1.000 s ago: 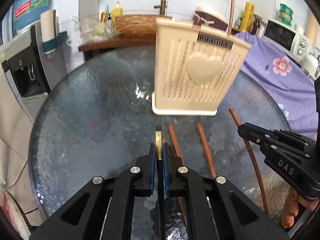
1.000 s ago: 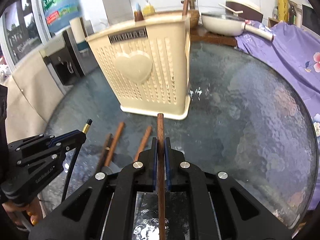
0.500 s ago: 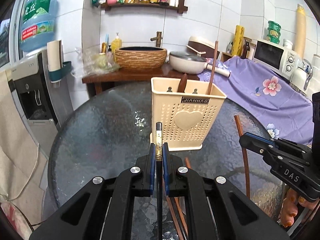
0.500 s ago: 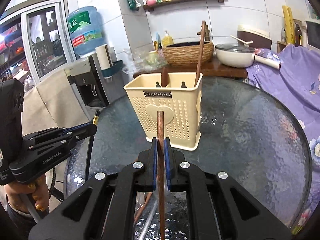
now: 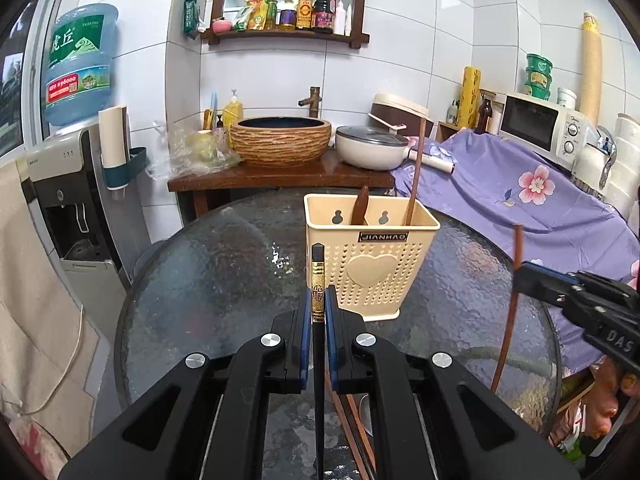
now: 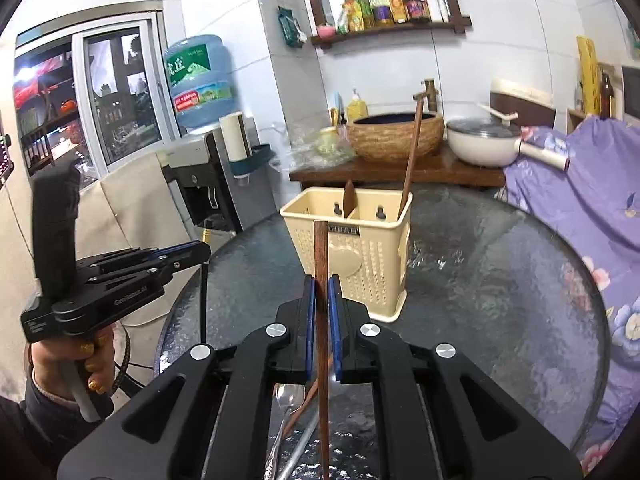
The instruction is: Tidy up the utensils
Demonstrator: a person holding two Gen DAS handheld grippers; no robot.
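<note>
My left gripper (image 5: 318, 300) is shut on a black chopstick with a gold band (image 5: 317, 276), held upright above the glass table. My right gripper (image 6: 321, 292) is shut on a brown wooden chopstick (image 6: 321, 248), which also shows at the right of the left wrist view (image 5: 516, 256). Both are lifted in front of a cream utensil holder (image 5: 370, 268) (image 6: 360, 264) that stands on the round glass table (image 5: 224, 264). A brown chopstick (image 5: 414, 176) and a dark wooden handle (image 5: 361, 210) stand in the holder. Below the right gripper, a metal spoon (image 6: 286, 400) and brown chopsticks (image 6: 308, 402) lie on the glass.
A wooden side table (image 5: 280, 178) behind holds a woven basin (image 5: 280, 140) and a white pan (image 5: 372, 148). A purple flowered cloth (image 5: 532, 200) covers the right side. A water dispenser (image 5: 68, 184) stands left. A person's hand (image 6: 80, 356) grips the left tool's handle.
Both grippers rose with their chopsticks and tilted up toward level, so the holder looks smaller and farther, and the back wall and shelf came into view. The chopsticks on the table dropped below.
</note>
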